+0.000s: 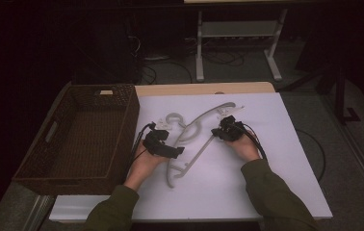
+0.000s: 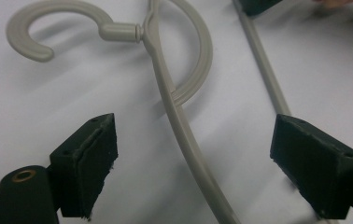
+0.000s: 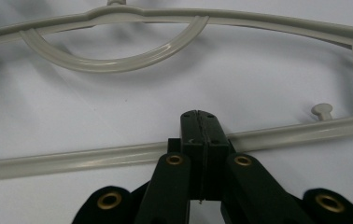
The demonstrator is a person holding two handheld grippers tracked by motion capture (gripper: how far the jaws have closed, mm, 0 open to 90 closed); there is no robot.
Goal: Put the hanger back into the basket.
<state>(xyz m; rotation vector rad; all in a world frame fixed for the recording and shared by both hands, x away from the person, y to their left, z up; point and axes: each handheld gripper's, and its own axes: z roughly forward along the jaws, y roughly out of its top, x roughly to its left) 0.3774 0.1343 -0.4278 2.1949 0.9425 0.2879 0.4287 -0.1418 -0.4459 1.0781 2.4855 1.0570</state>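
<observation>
- High view: a pale plastic hanger (image 1: 189,144) lies flat on the white surface (image 1: 276,159), near the middle, running diagonally from the near-left toward the far-right; its hook (image 1: 173,119) points to the far-left.
- High view: a brown wicker basket (image 1: 81,137) sits at the surface's left edge, beside the hanger and apart from it.
- High view: the left claw (image 1: 157,131), held in the person's left hand (image 1: 144,161), is beside the hook end; the right claw (image 1: 224,129), held in the right hand (image 1: 244,147), is at the hanger's far-right part. Olive sleeves (image 1: 276,192) come in from the near edge.
- Left gripper view: the left claw (image 2: 193,154) is spread wide, holding nothing. The hanger's curved arm (image 2: 184,140) passes between the jaws without touching either pad. The hook (image 2: 48,23) and the inner arc lie beyond, and the lower bar (image 2: 263,70) runs toward the right-hand jaw.
- Right gripper view: the right claw (image 3: 200,123) is closed, the pads pressed together over the hanger's lower bar (image 3: 95,158), which crosses just behind the tips. The top arm and arc (image 3: 118,60) lie farther off on the surface; a small peg (image 3: 322,110) stands near the hanger's end.
</observation>
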